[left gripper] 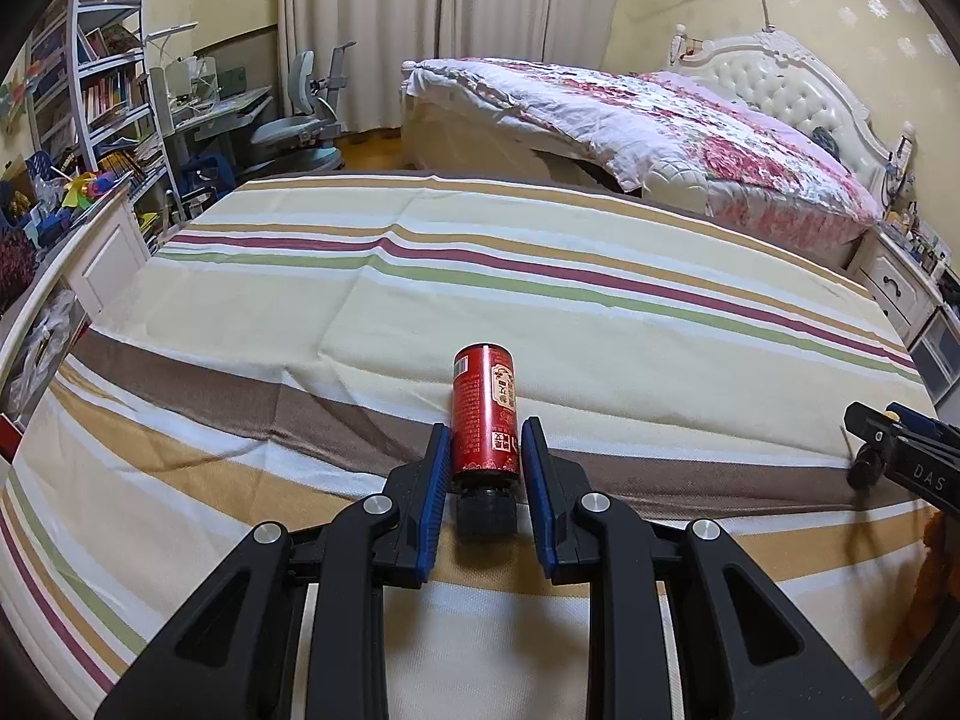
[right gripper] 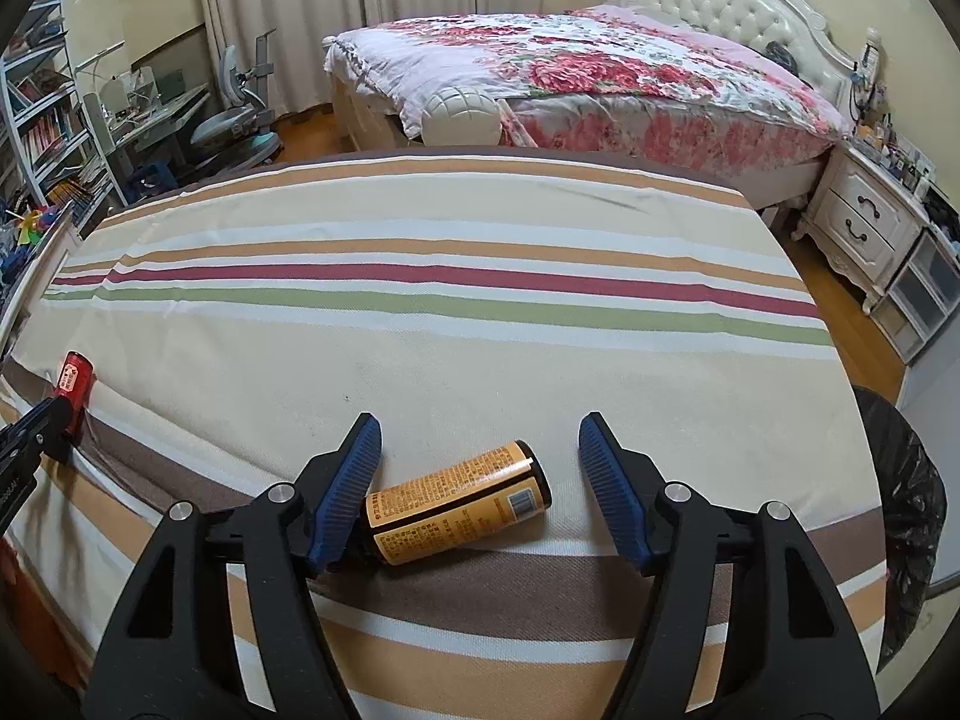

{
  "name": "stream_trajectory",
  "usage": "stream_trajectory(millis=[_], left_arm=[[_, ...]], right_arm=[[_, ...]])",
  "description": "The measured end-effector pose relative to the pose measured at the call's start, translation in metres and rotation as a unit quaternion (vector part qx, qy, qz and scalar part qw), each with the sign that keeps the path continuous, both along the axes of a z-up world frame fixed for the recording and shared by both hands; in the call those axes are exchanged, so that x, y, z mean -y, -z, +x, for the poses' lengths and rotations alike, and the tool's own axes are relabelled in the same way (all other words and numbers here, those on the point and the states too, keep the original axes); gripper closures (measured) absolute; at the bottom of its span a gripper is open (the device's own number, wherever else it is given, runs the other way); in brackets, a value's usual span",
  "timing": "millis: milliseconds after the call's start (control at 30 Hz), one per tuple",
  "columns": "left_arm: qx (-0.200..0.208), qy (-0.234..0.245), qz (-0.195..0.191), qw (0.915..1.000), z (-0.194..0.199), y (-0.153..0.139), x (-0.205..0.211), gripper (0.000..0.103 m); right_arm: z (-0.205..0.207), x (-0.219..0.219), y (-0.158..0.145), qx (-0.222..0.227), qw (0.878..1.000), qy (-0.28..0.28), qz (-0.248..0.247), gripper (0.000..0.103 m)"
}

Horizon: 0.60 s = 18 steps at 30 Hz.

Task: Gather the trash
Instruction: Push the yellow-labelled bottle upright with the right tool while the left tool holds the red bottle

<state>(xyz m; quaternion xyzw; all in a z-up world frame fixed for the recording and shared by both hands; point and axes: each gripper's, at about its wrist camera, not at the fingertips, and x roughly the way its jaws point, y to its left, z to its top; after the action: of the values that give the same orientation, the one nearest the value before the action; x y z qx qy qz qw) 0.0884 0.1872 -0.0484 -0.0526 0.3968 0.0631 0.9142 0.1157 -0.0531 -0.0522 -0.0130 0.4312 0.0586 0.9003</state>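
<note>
A red bottle [left gripper: 485,414] with a black cap lies on the striped cloth [left gripper: 420,312], cap toward me. My left gripper [left gripper: 485,438] has its blue pads close on both sides of the bottle; whether they touch it I cannot tell. The red bottle also shows at the far left of the right wrist view [right gripper: 73,381]. An orange bottle [right gripper: 456,504] lies on its side between the wide-open fingers of my right gripper [right gripper: 480,450]; its cap end rests by the left pad [right gripper: 348,480]. The right gripper's tip shows in the left wrist view [left gripper: 870,438].
A bin lined with a black bag [right gripper: 906,516] stands off the table's right edge. A bed with a floral quilt [right gripper: 600,72] lies behind, a white nightstand [right gripper: 864,228] at right. A desk, chair [left gripper: 300,120] and bookshelf [left gripper: 102,90] stand at left.
</note>
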Motion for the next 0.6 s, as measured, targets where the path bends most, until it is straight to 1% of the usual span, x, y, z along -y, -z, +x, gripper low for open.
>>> stream_trajectory(millis=[300,600], left_arm=[[-0.001,0.002,0.001,1.0000,-0.002,0.000,0.003,0.078],[0.000,0.006,0.001,1.0000,-0.005,0.002,0.008,0.077]], right_arm=[[-0.005,0.011,-0.001,-0.001,1.000,0.004,0.005,0.036],[-0.024,0.027,-0.008,0.006,1.000,0.013,0.008,0.036]])
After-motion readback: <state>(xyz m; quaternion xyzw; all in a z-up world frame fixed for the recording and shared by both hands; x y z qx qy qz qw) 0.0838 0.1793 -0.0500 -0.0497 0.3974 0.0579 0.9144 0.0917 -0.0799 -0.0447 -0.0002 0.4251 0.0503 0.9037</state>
